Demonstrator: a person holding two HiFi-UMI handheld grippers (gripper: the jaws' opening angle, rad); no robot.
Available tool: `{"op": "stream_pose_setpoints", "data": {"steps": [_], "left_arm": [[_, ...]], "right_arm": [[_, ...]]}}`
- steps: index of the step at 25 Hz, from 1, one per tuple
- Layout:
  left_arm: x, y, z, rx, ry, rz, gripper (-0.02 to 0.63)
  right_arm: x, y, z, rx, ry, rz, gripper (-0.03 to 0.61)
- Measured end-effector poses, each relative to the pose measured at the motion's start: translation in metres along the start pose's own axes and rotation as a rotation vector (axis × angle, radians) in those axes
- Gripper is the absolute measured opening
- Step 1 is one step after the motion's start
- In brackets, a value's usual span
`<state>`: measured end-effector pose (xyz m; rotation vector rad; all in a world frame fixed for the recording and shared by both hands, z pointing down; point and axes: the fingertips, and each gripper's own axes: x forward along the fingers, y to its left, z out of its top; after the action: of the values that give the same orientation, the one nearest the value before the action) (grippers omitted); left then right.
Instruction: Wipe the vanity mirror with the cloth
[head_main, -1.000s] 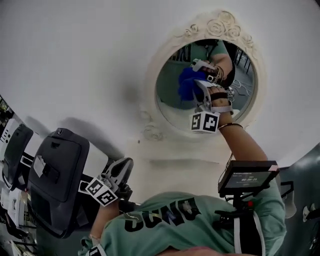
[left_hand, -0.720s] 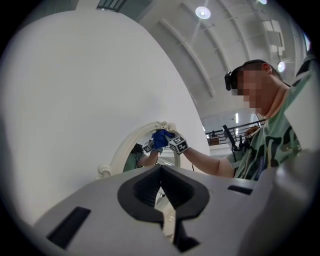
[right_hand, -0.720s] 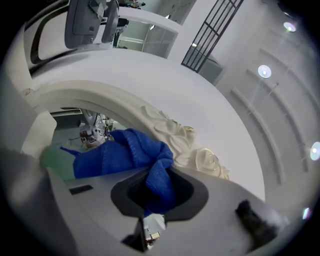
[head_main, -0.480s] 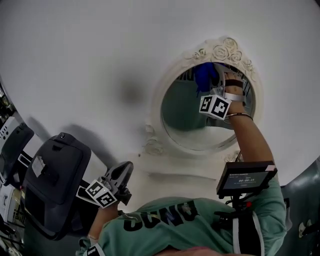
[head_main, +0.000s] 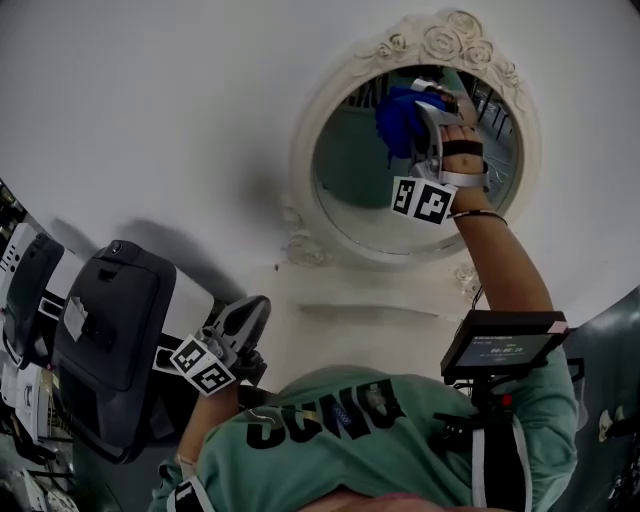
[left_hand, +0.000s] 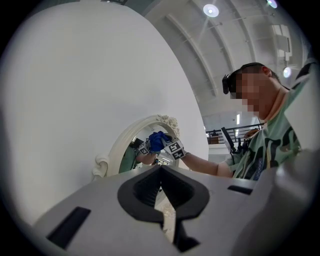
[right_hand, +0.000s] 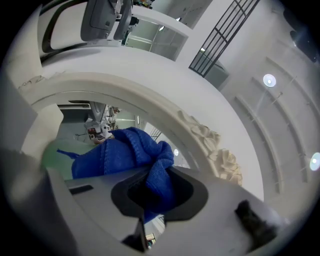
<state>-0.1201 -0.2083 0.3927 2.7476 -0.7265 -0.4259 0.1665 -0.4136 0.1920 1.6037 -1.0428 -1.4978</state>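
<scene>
Blue cloth (right_hand: 120, 152) clamped in right gripper (right_hand: 152, 192) jaws | left gripper (left_hand: 161, 172) jaws together

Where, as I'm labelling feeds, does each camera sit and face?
Head view: on the head, facing down at the vanity mirror; left claw, right claw, forearm show.
Left gripper view: on the left claw, facing up toward the mirror; its shut jaws show.
Right gripper view: at the mirror's top rim; jaws shut on the blue cloth.
Shared: all show the cloth.
</scene>
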Motion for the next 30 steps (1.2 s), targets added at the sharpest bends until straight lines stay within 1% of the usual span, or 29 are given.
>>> {"op": "stream_pose_setpoints", "data": {"steps": [4, 6, 9, 12, 14, 15, 16, 18, 20, 22, 24, 25, 26, 27, 28, 30], "left_arm": [[-0.004, 0.005, -0.014, -0.032, 0.045, 0.029, 0.009], [-0.004, 0.005, -0.023, -0.050, 0.069, 0.041, 0.010], [-0.006, 0.007, -0.040, -0.086, 0.109, 0.064, 0.010], [-0.011, 0.013, -0.059, -0.121, 0.159, 0.086, 0.010], [-0.017, 0.016, -0.068, -0.135, 0.184, 0.100, 0.011], [-0.020, 0.018, -0.071, -0.141, 0.192, 0.108, 0.010], [-0.024, 0.020, -0.073, -0.146, 0.198, 0.117, 0.010], [-0.033, 0.023, -0.077, -0.154, 0.207, 0.136, 0.010], [-0.040, 0.024, -0.079, -0.155, 0.212, 0.148, 0.010], [-0.038, 0.024, -0.079, -0.151, 0.208, 0.139, 0.011], [-0.032, 0.021, -0.075, -0.139, 0.196, 0.115, 0.010], [-0.030, 0.018, -0.070, -0.130, 0.187, 0.103, 0.010], [-0.028, 0.016, -0.065, -0.119, 0.176, 0.093, 0.011], [-0.026, 0.014, -0.059, -0.109, 0.162, 0.084, 0.010], [-0.024, 0.013, -0.053, -0.098, 0.146, 0.075, 0.009], [-0.019, 0.011, -0.042, -0.074, 0.115, 0.055, 0.010]], "right_arm": [[-0.041, 0.086, 0.001, 0.005, -0.030, 0.095, 0.046], [-0.066, 0.140, 0.001, 0.012, -0.045, 0.167, 0.046], [-0.108, 0.236, 0.002, 0.014, -0.064, 0.313, 0.046], [-0.149, 0.331, 0.003, -0.027, -0.082, 0.465, 0.046], [-0.174, 0.383, 0.001, -0.037, -0.077, 0.566, 0.046], [-0.183, 0.400, -0.001, -0.024, -0.066, 0.603, 0.046], [-0.187, 0.408, -0.001, -0.004, -0.054, 0.620, 0.046], [-0.187, 0.409, 0.001, 0.027, -0.040, 0.622, 0.046], [-0.187, 0.408, 0.005, 0.032, -0.045, 0.627, 0.046], [-0.186, 0.409, 0.005, 0.030, -0.037, 0.658, 0.046], [-0.186, 0.407, 0.003, 0.040, -0.020, 0.721, 0.047], [-0.186, 0.401, 0.004, 0.050, -0.018, 0.743, 0.048], [-0.183, 0.389, 0.006, 0.063, -0.024, 0.743, 0.048], [-0.176, 0.370, 0.008, 0.080, -0.038, 0.717, 0.048], [-0.166, 0.347, 0.011, 0.100, -0.056, 0.674, 0.048], [-0.137, 0.284, 0.016, 0.135, -0.091, 0.558, 0.048]]}}
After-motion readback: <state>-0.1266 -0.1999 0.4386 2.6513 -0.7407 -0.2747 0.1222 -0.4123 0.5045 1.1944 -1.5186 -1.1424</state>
